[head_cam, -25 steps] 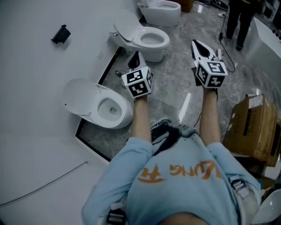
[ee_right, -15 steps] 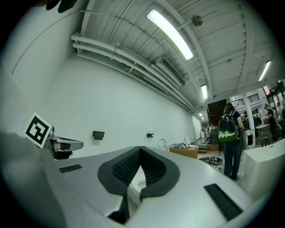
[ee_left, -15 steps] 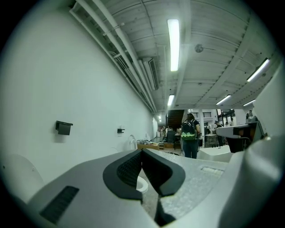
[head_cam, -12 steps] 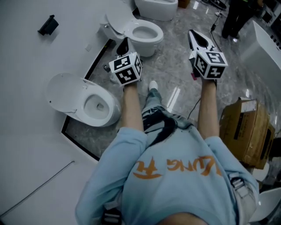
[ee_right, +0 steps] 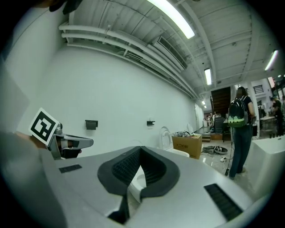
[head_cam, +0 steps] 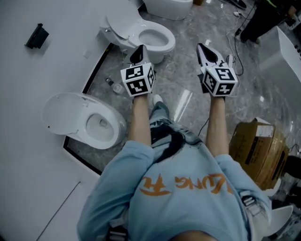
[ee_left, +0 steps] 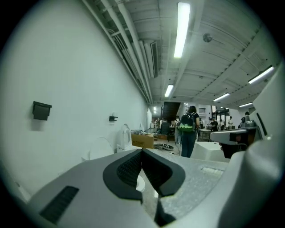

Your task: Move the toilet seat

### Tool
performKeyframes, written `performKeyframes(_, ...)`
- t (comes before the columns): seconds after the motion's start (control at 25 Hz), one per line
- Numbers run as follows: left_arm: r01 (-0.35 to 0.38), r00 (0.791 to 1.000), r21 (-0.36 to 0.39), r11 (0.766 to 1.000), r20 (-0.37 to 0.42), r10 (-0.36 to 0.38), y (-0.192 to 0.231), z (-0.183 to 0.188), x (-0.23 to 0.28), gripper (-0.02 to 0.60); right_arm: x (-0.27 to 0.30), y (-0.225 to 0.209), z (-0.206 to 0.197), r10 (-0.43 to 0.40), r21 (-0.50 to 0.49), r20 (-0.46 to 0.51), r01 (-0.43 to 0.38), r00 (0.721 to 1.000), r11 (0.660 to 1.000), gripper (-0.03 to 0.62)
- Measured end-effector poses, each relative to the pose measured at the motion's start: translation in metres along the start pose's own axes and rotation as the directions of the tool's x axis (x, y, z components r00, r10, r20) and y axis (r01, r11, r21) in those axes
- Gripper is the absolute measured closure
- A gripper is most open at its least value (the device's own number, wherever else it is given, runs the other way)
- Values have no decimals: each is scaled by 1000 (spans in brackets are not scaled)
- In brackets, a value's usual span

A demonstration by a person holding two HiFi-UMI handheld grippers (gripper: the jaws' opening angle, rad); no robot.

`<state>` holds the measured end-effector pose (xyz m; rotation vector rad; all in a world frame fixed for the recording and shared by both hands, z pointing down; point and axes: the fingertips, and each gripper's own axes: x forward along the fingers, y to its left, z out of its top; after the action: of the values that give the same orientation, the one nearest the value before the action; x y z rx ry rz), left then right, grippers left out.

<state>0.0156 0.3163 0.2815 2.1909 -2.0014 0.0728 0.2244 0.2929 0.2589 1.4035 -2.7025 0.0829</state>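
Two white toilets stand along the left wall. The nearer toilet (head_cam: pixel 94 127) has its lid (head_cam: pixel 59 113) raised and its seat down on the bowl. The farther toilet (head_cam: pixel 149 36) also has its lid up (head_cam: pixel 117 21). My left gripper (head_cam: pixel 139 49) is held out in the air between the two toilets, shut and empty. My right gripper (head_cam: pixel 202 48) hovers over the marble floor to the right, also shut and empty. Neither touches a toilet. The closed left jaws (ee_left: pixel 142 152) and the closed right jaws (ee_right: pixel 140 149) both point down the row of toilets.
A third toilet (head_cam: pixel 167 6) stands at the top. A small bottle (head_cam: pixel 113 85) lies on the floor by the wall. A cardboard box (head_cam: pixel 256 147) sits at the right, cables (head_cam: pixel 233 35) trail ahead, and a person with a backpack (ee_right: pixel 238 129) stands beyond. A black fixture (head_cam: pixel 36 36) hangs on the wall.
The person has stepped forward: a foot now shows ahead and the nearer toilet has slid left and down in view. Both grippers stay held out and shut.
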Motion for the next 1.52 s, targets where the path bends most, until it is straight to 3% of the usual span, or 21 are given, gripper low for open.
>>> performKeyframes(0.2, 67, 989, 34, 997, -132, -62, 9, -31, 91, 580, 78, -34, -33, -28, 92, -57, 33, 998, 995, 594)
performKeyframes(0.32, 132, 970, 56, 990, -212, -117, 15, -48, 148, 580, 130, -58, -50, -53, 156, -90, 67, 995, 985, 594)
performKeyframes(0.52, 153, 941, 27, 988, -310, -137, 42, -58, 227, 580, 208, -75, -60, -47, 201, -133, 74, 990, 977, 594)
performKeyframes(0.76, 236, 913, -19, 972, -337, -228, 18, -71, 289, 580, 242, -118, -66, -95, 186, -193, 132, 976, 974, 594)
performKeyframes(0.96, 246, 920, -24, 969, -308, -241, 26, -55, 324, 580, 264, -152, -59, -153, 156, -224, 191, 963, 969, 594)
performKeyframes(1.24, 124, 954, -48, 991, -267, -133, 91, -28, 368, 580, 367, -128, -27, 20, 94, -193, -2, 981, 996, 594)
performKeyframes(1.52, -56, 958, -85, 995, -286, 30, 159, -42, 426, 580, 496, -119, -40, 228, 85, -219, -214, 949, 973, 594)
